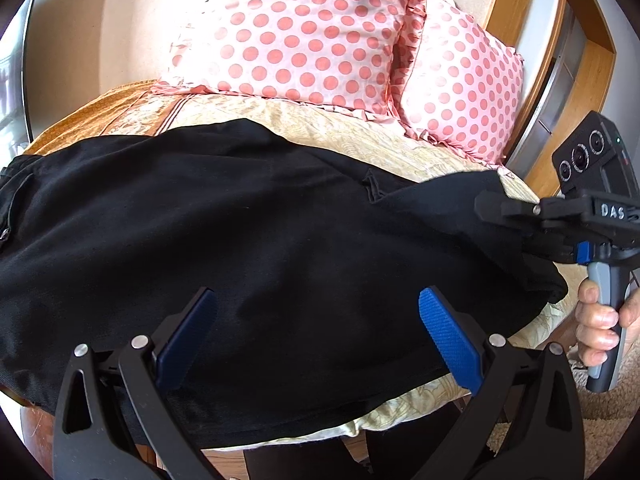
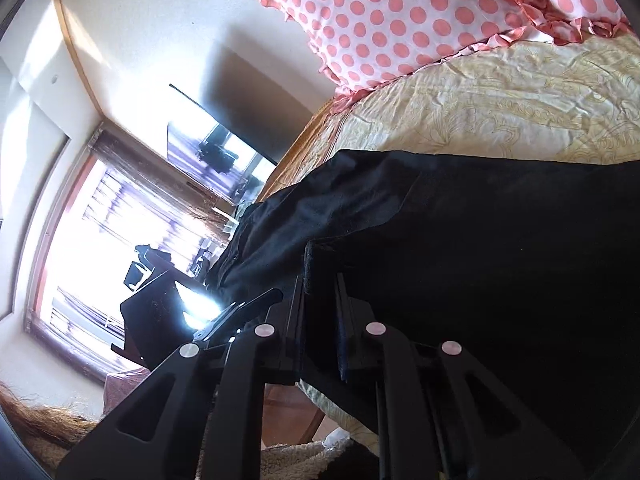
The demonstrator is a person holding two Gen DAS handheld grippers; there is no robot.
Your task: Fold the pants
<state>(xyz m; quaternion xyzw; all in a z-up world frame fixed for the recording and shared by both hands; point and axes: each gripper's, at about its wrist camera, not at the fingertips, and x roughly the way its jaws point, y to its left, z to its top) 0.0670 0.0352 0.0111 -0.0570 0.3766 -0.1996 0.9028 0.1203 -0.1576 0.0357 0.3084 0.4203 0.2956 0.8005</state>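
**Thin grip on the hem could let the fold drop**

The pants [image 1: 248,240] lay spread across the bed [image 1: 360,128]. The right gripper [image 1: 486,204] was clamped nearly closed on a pant edge; the left gripper [image 1: 316,340] hovered wide open, holding nothing. Judged risk: the slight bite could slip, dropping the cloth and bunching the fold.

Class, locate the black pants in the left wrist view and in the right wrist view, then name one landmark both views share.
Left wrist view: the black pants spread across the middle, over the bed, from the left edge to the right claw.
Right wrist view: they fill the lower right, a fold clamped in the right claw.
Shared landmark: the polka-dot pillow beyond the pants.
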